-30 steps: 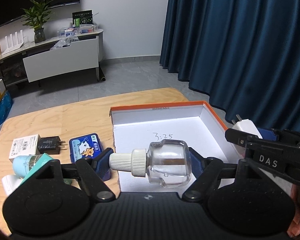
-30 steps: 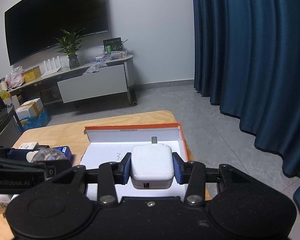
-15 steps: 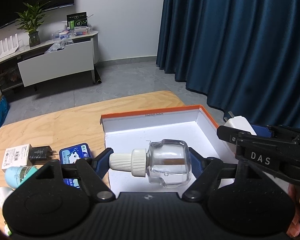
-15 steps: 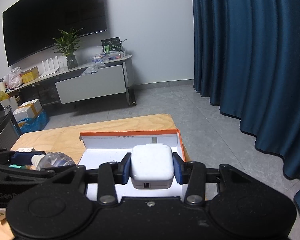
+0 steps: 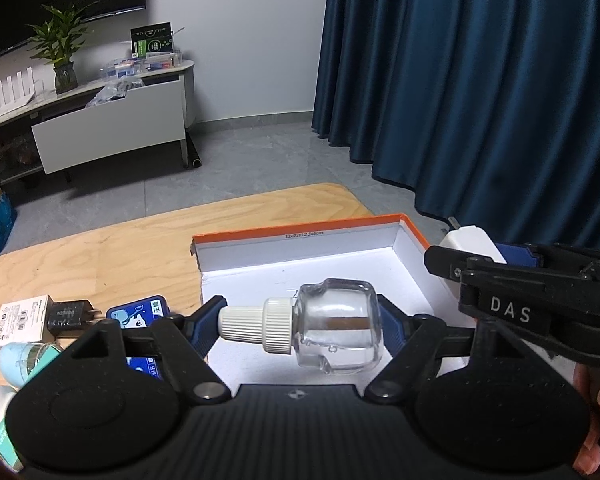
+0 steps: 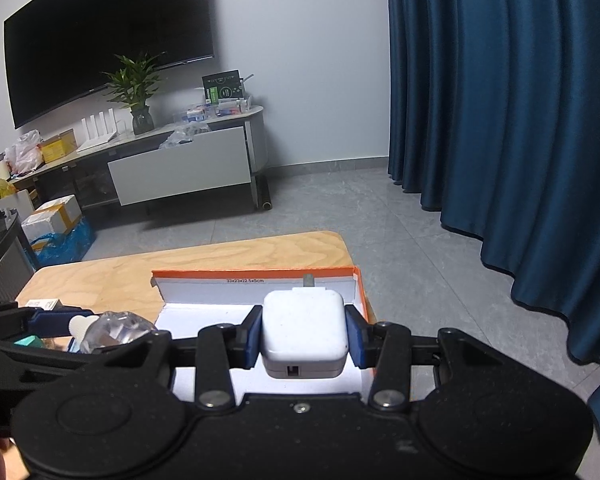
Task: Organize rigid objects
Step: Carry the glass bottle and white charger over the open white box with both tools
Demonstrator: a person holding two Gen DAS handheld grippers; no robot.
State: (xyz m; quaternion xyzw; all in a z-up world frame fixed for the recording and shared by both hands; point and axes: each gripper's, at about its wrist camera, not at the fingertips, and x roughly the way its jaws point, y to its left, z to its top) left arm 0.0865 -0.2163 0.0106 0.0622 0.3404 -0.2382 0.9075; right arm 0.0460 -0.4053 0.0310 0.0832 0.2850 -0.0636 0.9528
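Note:
My left gripper [image 5: 300,324] is shut on a clear glass bottle [image 5: 336,330] with a white ribbed cap, held sideways above the white inside of an orange-edged box [image 5: 300,236]. My right gripper [image 6: 303,334] is shut on a white charger block [image 6: 304,330], held above the box's right half [image 6: 256,274]. The right gripper also shows at the right of the left wrist view [image 5: 500,276], with the charger [image 5: 470,240] in it. The bottle shows at the left of the right wrist view [image 6: 116,328].
On the wooden table [image 5: 120,248] left of the box lie a blue tin [image 5: 138,314], a black plug adapter [image 5: 68,316], a small white carton [image 5: 18,320] and a pale blue bottle [image 5: 20,364]. A blue curtain [image 5: 480,100] hangs beyond the table's right side.
Both grippers have shifted right and forward over the box with their objects held. The items left of the box have slid toward the left edge of the left wrist view.

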